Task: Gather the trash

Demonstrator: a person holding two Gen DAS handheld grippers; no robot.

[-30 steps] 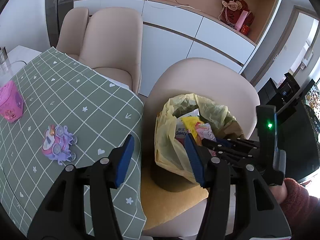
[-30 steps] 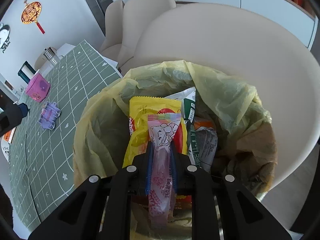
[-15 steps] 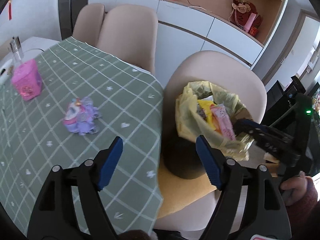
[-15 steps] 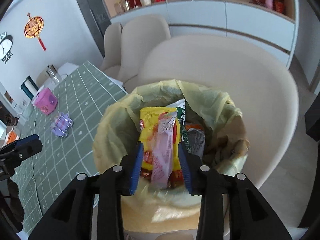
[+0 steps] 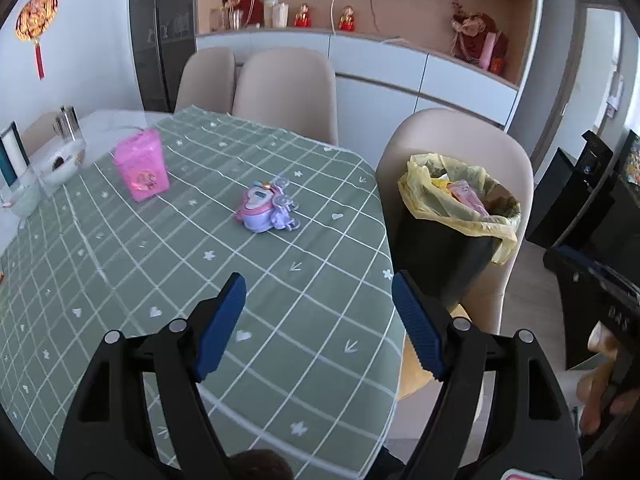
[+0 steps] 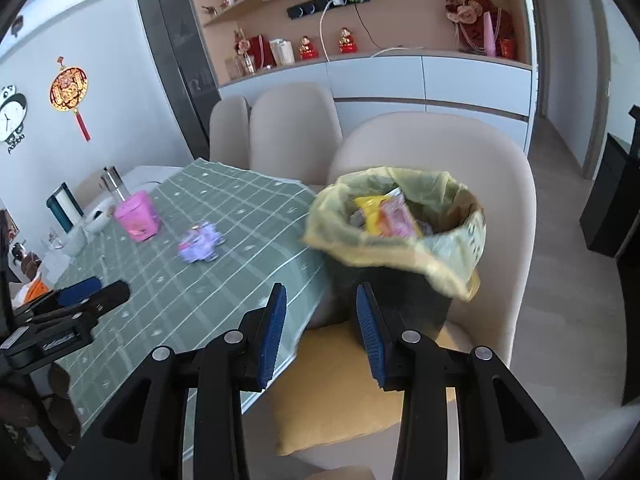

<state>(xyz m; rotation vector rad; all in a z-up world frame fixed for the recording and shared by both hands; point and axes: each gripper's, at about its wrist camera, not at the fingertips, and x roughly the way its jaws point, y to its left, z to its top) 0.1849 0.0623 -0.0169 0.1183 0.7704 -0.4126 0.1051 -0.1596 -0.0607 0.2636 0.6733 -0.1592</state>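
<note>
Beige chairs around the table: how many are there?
3: two beige padded chairs side by side behind the green checked tablecloth, one holding the black bin. Others may be hidden.

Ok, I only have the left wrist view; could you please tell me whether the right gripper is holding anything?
Observer: No, the right gripper is open; its jaws have just been opening, with nothing between them.
Operator: My finger hides the bin's base; what does it stand on?
Observer: The bin stands on a yellow cushion on the chair seat.
Operator: Is a clock anywhere?
Observer: Yes, a panda clock hangs on the left wall.
</note>
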